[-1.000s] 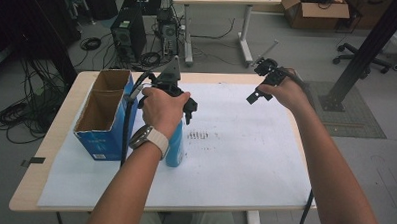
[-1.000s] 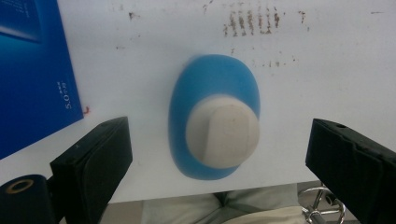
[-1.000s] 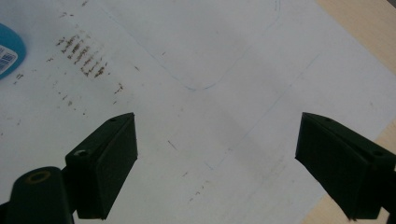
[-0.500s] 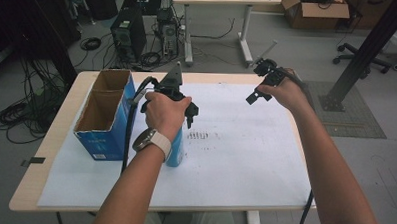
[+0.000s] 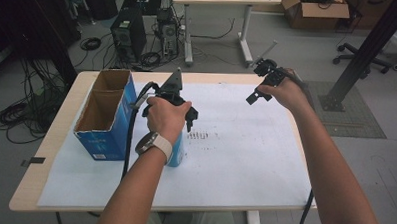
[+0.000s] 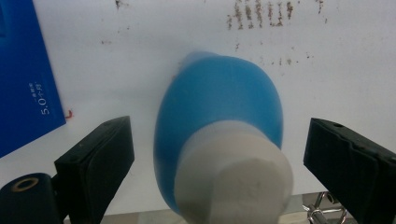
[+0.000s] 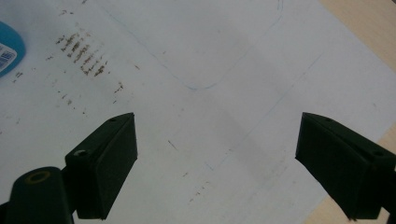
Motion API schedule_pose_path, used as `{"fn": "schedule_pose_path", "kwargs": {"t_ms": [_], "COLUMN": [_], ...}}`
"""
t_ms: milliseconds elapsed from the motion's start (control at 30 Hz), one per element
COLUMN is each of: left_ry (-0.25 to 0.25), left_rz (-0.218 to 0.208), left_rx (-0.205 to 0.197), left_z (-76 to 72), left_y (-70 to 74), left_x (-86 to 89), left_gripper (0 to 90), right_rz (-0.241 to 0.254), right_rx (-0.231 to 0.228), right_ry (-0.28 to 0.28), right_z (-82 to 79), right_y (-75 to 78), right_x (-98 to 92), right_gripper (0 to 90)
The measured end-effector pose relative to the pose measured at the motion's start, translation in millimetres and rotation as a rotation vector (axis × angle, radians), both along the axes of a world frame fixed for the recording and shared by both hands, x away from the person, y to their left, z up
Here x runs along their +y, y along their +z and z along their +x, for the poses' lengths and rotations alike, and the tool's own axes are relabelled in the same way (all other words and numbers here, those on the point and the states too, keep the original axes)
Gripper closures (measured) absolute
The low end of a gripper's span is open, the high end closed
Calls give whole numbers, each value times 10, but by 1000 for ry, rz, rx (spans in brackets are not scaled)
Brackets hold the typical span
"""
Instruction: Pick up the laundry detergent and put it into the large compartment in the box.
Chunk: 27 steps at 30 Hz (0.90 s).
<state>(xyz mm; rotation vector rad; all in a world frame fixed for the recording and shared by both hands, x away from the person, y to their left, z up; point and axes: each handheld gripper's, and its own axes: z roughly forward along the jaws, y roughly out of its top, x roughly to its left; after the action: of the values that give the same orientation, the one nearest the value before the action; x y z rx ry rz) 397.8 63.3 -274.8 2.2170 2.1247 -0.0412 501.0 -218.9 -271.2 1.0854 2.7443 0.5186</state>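
while our left gripper (image 6: 215,154) hangs over the blue bottle (image 6: 219,140), jaws wide and clear of it, our right gripper (image 7: 215,163) gapes empty above white paper (image 7: 196,93).

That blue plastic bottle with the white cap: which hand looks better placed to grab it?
Probably the left. The left gripper hangs open right above the blue plastic bottle, jaws either side of it. The right gripper is open over bare white paper.
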Motion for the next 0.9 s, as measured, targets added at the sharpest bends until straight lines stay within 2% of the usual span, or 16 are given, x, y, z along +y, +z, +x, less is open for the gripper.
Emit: {"fn": "schedule_pose_path", "kwargs": {"t_ms": [900], "left_ry": [-8], "left_rz": [5], "left_rx": [6], "left_z": [16], "left_y": [-73], "left_x": [0], "left_gripper": [180], "right_rz": [-2], "right_rx": [4], "right_ry": [3], "right_z": [-4], "right_y": [-3], "right_x": [18], "right_gripper": [126]}}
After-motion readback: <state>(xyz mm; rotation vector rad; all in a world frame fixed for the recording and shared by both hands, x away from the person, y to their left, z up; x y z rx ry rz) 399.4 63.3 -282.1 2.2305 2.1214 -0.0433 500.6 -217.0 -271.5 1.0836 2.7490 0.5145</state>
